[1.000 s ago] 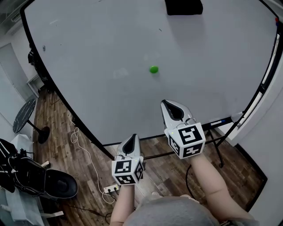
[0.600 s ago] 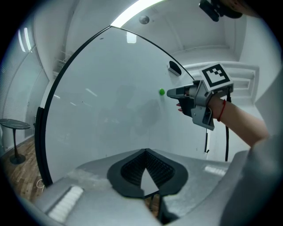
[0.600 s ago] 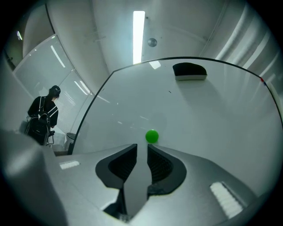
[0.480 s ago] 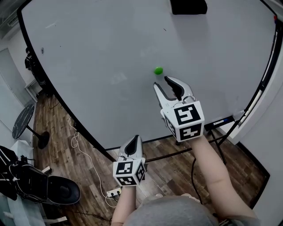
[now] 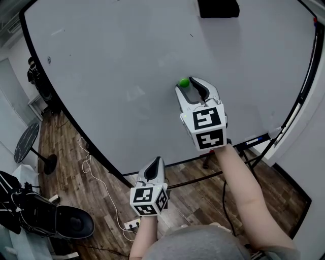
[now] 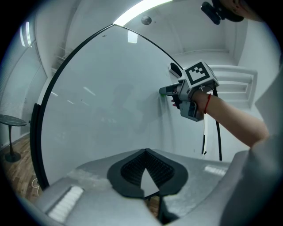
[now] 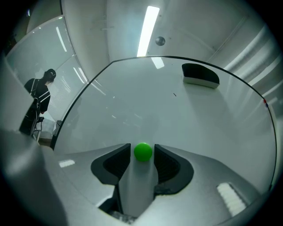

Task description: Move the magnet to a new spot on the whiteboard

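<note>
A small round green magnet [image 5: 184, 82] sticks to the whiteboard [image 5: 117, 61]. My right gripper [image 5: 190, 85] is held up at the board, and its jaws have just been opening. They now stand wide, one on each side of the magnet. In the right gripper view the magnet [image 7: 143, 151] sits between the fingertips of the right gripper [image 7: 142, 155] with a thin gap on both sides. My left gripper [image 5: 155, 161] hangs low below the board's bottom edge. Its jaws meet at the tips in the left gripper view [image 6: 146, 152], with nothing in them.
A black eraser [image 5: 218, 8] sticks high on the board, right of the magnet. Below the board are its stand [image 5: 254, 144], a wooden floor with a cable and power strip [image 5: 129, 221], a dark chair [image 5: 66, 218] and a round side table [image 5: 28, 134]. A person [image 7: 40, 99] stands at the far left.
My right gripper rose from below the magnet up to it, and its jaws went from shut to wide apart around it. The left gripper stayed put.
</note>
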A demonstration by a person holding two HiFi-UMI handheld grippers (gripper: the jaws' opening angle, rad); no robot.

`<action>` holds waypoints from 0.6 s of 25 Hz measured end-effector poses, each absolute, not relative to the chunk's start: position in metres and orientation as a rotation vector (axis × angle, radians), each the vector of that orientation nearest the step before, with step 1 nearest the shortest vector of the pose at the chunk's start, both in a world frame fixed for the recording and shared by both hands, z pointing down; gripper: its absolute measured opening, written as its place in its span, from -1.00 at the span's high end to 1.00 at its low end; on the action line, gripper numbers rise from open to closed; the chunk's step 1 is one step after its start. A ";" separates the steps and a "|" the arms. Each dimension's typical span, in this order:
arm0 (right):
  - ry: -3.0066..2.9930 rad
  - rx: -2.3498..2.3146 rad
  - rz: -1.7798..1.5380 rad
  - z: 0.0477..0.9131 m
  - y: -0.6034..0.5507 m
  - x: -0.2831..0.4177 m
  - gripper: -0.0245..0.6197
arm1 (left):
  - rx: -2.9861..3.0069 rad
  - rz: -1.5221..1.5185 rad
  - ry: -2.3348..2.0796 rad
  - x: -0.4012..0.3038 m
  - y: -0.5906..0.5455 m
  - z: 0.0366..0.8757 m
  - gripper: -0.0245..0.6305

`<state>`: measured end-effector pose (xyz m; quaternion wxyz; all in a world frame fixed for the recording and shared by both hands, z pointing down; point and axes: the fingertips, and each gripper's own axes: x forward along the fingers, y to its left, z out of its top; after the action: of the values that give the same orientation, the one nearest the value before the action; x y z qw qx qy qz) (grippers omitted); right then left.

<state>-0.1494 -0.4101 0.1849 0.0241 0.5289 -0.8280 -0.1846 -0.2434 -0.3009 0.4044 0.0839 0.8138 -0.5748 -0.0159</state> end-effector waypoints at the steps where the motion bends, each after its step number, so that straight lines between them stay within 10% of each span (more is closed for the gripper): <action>1: -2.545 1.648 -0.584 0.185 -0.412 -0.149 0.41 | 2.427 -0.048 -1.718 -0.244 -0.301 0.404 0.92; 15: -2.493 1.689 -0.661 0.185 -0.411 -0.148 0.54 | 2.451 -0.042 -1.700 -0.243 -0.303 0.402 0.92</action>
<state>-0.1478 -0.4114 0.1847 0.0295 0.5476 -0.8083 -0.2142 -0.2431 -0.3033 0.4016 0.0789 0.8190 -0.5681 -0.0140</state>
